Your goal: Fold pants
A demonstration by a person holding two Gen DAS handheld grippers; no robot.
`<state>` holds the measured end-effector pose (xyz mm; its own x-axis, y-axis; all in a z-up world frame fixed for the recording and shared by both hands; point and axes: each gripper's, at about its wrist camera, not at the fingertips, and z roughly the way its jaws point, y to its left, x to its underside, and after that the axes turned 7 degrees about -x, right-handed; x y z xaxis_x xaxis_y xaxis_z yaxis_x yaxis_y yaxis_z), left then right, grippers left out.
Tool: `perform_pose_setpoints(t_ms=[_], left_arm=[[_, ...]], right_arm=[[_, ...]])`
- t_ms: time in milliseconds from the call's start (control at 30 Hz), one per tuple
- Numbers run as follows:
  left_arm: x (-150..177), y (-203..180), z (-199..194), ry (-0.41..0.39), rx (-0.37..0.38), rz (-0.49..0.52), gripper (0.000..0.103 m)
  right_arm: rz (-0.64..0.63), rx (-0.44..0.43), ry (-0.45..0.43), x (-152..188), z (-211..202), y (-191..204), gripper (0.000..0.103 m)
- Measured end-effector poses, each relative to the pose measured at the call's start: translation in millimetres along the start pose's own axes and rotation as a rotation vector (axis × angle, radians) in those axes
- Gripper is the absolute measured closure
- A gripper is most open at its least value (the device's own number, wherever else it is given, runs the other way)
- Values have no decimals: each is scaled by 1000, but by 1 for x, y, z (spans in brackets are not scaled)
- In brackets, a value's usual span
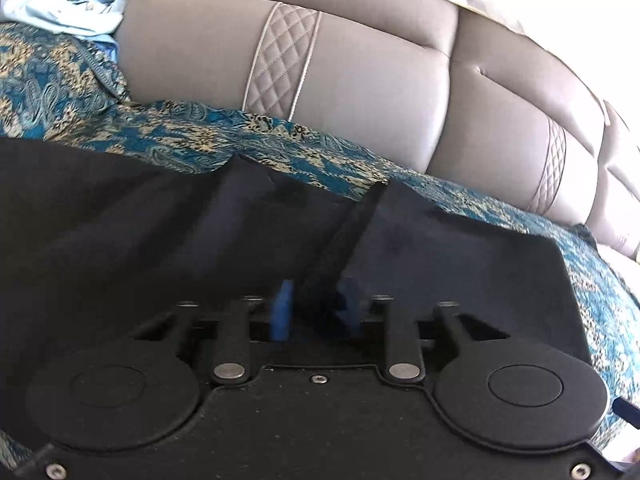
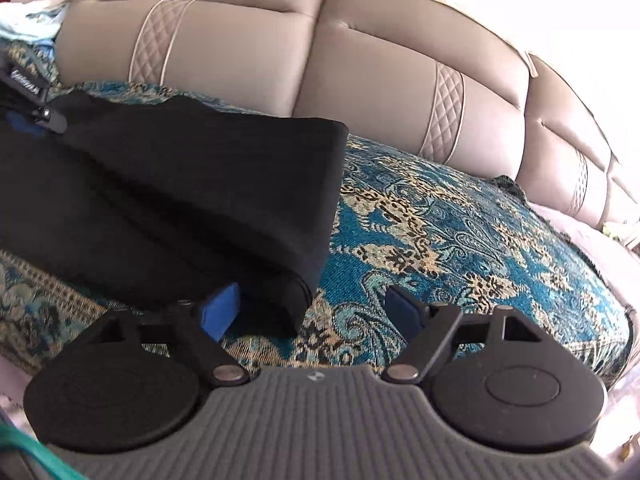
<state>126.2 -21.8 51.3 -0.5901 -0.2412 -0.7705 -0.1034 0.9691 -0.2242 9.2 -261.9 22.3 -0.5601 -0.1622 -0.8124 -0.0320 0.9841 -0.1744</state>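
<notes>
Black pants (image 1: 160,232) lie on a blue and gold patterned cover (image 1: 304,152). My left gripper (image 1: 316,312) is shut on a fold of the pants, with cloth pinched between its blue pads (image 1: 282,312). In the right wrist view the pants (image 2: 180,192) lie folded at the left. My right gripper (image 2: 312,312) is open, with its left pad (image 2: 222,312) at the pants' near corner and its right pad over the cover. The left gripper (image 2: 36,116) shows at the far left edge, on the pants.
A grey padded sofa back (image 1: 360,72) (image 2: 360,60) runs behind the cover. Light blue cloth (image 1: 64,8) lies at the far left. The patterned cover (image 2: 460,240) stretches to the right of the pants.
</notes>
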Motion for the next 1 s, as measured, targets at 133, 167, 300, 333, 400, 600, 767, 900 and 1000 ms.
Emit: perform_pose_setpoints(t_ms=[133,167,300,333,400,600,767,900,1000], left_arm=[[4,3,0,36,39,-22,57],[5,3,0,39,47,-27,55],[5,-1,2,59,99,-46,37],[5,-3,3,65,114,-44,36],[7,-13,4,60,108,-1,48],[6,-23,10,37,61,-2,95],[0,-25,-1,-30,49,-7,86],[1,-29,17,1,15,-24,53],[-2,-33,21,-1,-25,-11,96]], right_arm=[[18,6,-10,-1,2,-3,16],[18,7,-12,-1,3,-3,16],[13,11,-18,0,3,-1,16],[14,11,-20,0,3,-2,16],[20,10,-21,1,2,-2,16],[25,20,-28,2,3,-4,14],[30,15,-34,5,3,-6,14],[28,16,-37,5,3,-6,14],[23,17,-40,5,3,-5,14]])
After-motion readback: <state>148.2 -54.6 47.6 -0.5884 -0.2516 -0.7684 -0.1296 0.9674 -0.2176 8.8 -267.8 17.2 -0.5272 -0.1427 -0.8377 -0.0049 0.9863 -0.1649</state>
